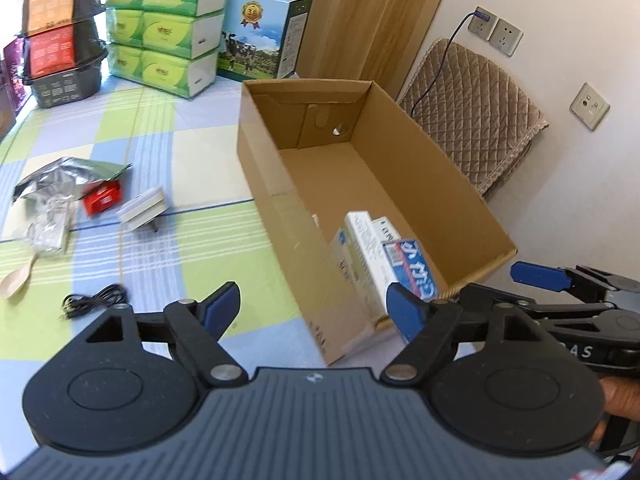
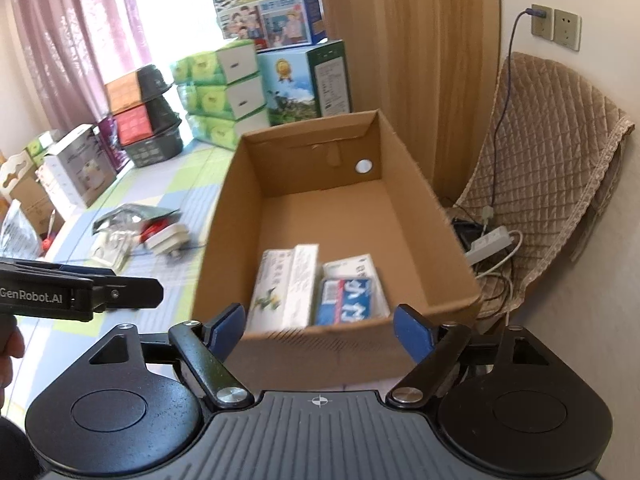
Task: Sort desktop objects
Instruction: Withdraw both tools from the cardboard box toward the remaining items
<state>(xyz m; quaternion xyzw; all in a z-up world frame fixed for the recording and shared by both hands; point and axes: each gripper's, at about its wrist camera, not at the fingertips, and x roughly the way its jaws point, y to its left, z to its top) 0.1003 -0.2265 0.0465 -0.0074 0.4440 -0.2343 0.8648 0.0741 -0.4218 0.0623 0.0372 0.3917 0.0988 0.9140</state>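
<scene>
Brown cardboard box [image 1: 420, 168] on a green-blue-white checked tablecloth [image 1: 160, 128].

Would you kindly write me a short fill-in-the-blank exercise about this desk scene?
1. The small packaged boxes lie inside the ____ box.
2. Both the left claw and the right claw are ____, holding nothing.
3. The black cable lies on the ____ tablecloth.
4. The red item lies partly under a ____ foil bag.

Missing words: cardboard; open; checked; silver

checked table [image 1: 192, 184] carries cardboard box [image 1: 400, 160], foil bag [image 1: 60, 176], cable [image 1: 94, 300], spoon [image 1: 16, 280].
</scene>
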